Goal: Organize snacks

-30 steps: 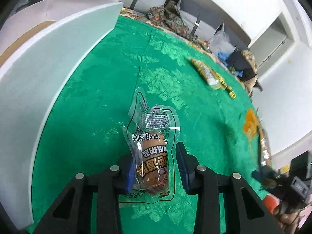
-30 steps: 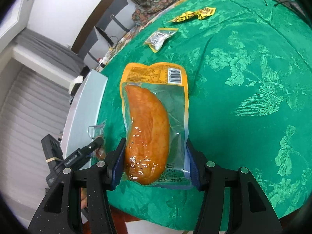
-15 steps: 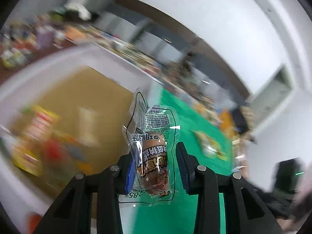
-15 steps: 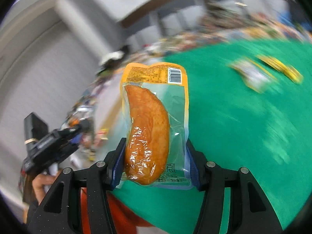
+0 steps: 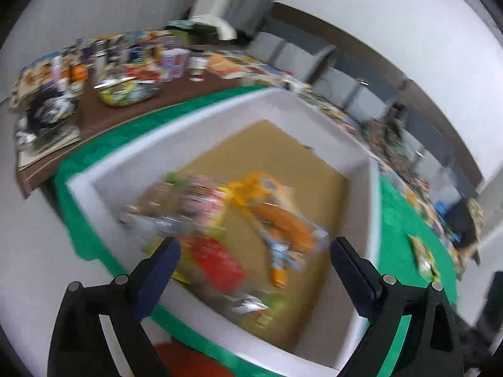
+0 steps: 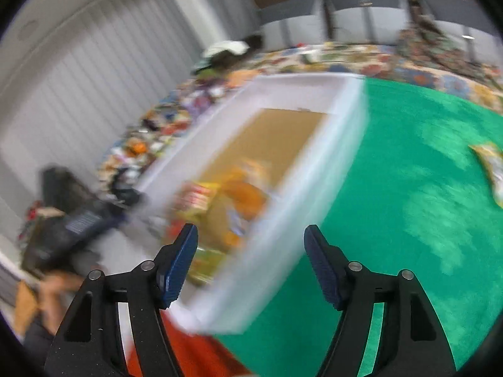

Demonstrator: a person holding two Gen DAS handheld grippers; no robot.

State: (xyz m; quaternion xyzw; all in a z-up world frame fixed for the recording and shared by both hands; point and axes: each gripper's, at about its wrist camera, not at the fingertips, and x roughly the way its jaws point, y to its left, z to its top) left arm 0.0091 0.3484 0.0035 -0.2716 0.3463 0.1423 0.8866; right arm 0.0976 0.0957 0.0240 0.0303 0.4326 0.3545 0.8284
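Both grippers hang over a white box on a green-clothed bench. Left gripper: jaws opening, wide apart, nothing between the pads. Right gripper: jaws opening, nothing gripped; the box's near wall crosses the gap below them.

Snacks lie heaped on the box's brown floor, ahead of and below the left jaws; an orange sausage pack lies toward the right pad. Motion blur makes all labels unreadable.

Left view alone shows cups and packets on a brown surface beyond the box. Right view alone shows a loose packet on the cloth, well right of the jaws, and a hand to their left
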